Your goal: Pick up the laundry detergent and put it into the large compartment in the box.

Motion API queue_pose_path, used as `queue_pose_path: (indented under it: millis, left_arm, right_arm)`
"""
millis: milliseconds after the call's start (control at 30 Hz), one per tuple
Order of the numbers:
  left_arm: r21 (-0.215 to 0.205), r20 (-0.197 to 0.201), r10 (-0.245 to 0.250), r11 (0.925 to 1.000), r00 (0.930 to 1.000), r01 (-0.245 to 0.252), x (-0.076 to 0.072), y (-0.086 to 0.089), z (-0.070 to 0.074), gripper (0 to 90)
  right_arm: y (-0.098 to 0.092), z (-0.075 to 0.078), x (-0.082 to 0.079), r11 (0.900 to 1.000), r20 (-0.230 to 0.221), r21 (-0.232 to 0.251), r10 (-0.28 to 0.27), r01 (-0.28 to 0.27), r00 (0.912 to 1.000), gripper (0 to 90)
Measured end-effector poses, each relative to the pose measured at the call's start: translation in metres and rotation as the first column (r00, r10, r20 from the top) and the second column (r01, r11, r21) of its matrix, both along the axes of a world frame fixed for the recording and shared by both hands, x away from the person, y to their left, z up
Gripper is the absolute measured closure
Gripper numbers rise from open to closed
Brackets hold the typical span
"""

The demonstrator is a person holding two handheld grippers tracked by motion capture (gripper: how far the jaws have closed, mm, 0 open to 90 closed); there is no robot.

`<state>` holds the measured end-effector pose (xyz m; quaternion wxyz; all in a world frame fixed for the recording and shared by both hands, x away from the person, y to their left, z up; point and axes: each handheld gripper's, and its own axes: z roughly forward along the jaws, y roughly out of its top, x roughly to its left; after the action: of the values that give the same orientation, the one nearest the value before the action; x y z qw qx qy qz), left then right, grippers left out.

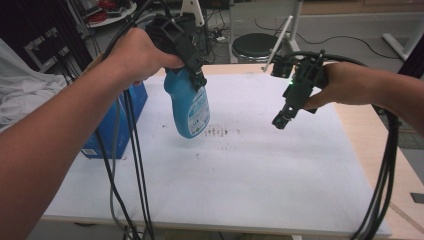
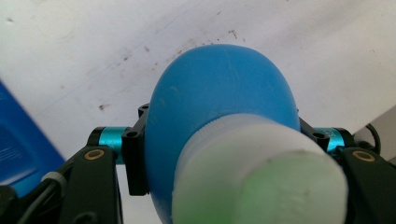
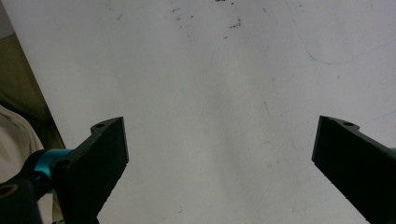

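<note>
A blue plastic bottle point(image 1: 189, 107) with a label hangs in the air above the white table point(image 1: 250, 185), bottom end down. My left gripper point(image 1: 196, 75) is shut on its neck. In the left gripper view the blue bottle point(image 2: 219, 102) bulges between the jaws, and its white cap point(image 2: 261, 182) with a green top points toward the camera. My right gripper point(image 1: 282, 120) hovers over the table's right half, tilted down, open and empty. The right gripper view has its two black jaws wide apart, with the gripper point(image 3: 219, 140) over bare white surface.
A blue box point(image 1: 112, 125) stands at the table's left edge, beside the bottle. Small dark specks point(image 1: 220, 132) mark the table's middle. Black cables point(image 1: 135, 180) hang from both grippers across the front. A round black stool point(image 1: 255, 46) sits beyond the far edge.
</note>
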<state>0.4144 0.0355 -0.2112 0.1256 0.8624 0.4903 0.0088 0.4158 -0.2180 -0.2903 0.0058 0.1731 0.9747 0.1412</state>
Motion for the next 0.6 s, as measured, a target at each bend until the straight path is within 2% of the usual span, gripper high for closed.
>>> queue_pose_path:
  millis: [100,233,367,433,467,533,600]
  left_arm:
    - [-0.002,0.01,0.0,1.0,0.9999,0.0,-0.003,0.014,0.018,37.8]
    - [0.008,0.03,-0.026,0.9996,0.9992,0.026,-0.008,0.033,0.043,37.9]
    - [-0.018,0.048,-0.039,0.999,0.9981,0.04,-0.01,0.054,0.066,37.9]
    - [-0.029,0.053,-0.064,0.9974,0.9965,0.065,-0.011,0.063,0.077,37.9]
    - [-0.047,0.058,-0.088,0.9948,0.9945,0.09,-0.011,0.074,0.087,37.9]
    - [-0.054,0.061,-0.095,0.9937,0.9936,0.098,-0.011,0.079,0.091,37.9]
    - [-0.056,0.071,-0.128,0.9896,0.9892,0.133,-0.012,0.089,0.099,37.9]
  right_arm:
    - [0.0,0.0,0.0,1.0,-0.003,0.0,0.003,-0.003,1.0,2.8]
    - [0.0,0.0,0.001,1.0,-0.004,-0.003,0.004,-0.004,1.0,2.8]
    - [0.0,0.0,0.002,1.0,-0.008,0.001,0.001,-0.001,1.0,2.8]
    - [0.001,0.0,0.003,1.0,-0.009,0.004,0.0,0.0,1.0,2.8]
    - [0.001,-0.001,0.003,1.0,-0.011,0.003,0.004,-0.004,0.9999,2.8]
    - [0.001,-0.001,0.003,1.0,-0.013,0.003,0.0,0.0,0.9999,2.7]
    - [0.0,-0.001,0.004,1.0,-0.017,0.001,-0.005,0.005,0.9998,2.7]
